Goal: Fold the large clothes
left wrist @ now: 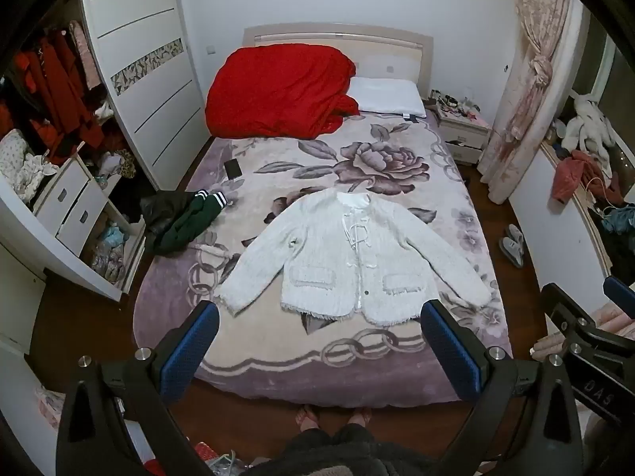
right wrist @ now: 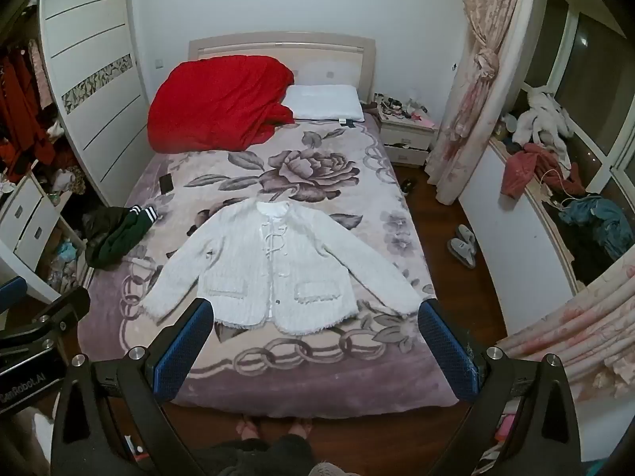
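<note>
A white fringed jacket (left wrist: 349, 258) lies flat and front-up on the flowered bed blanket (left wrist: 285, 341), sleeves spread to both sides; the right wrist view shows the jacket (right wrist: 274, 265) too. My left gripper (left wrist: 317, 317) hovers high above the foot of the bed, open wide, with nothing between its blue pads (left wrist: 190, 349). My right gripper (right wrist: 313, 315) hangs beside it, equally open and empty, and its arm shows at the right edge of the left wrist view. Both are well clear of the jacket.
A red quilt (left wrist: 278, 91) and a white pillow (left wrist: 385, 95) lie at the headboard. A dark green and black garment (left wrist: 178, 218) and a phone (left wrist: 233, 168) sit at the bed's left side. An open wardrobe (left wrist: 59, 158) stands left, slippers (left wrist: 512, 244) right. The person's feet (left wrist: 333, 416) stand at the bed's foot.
</note>
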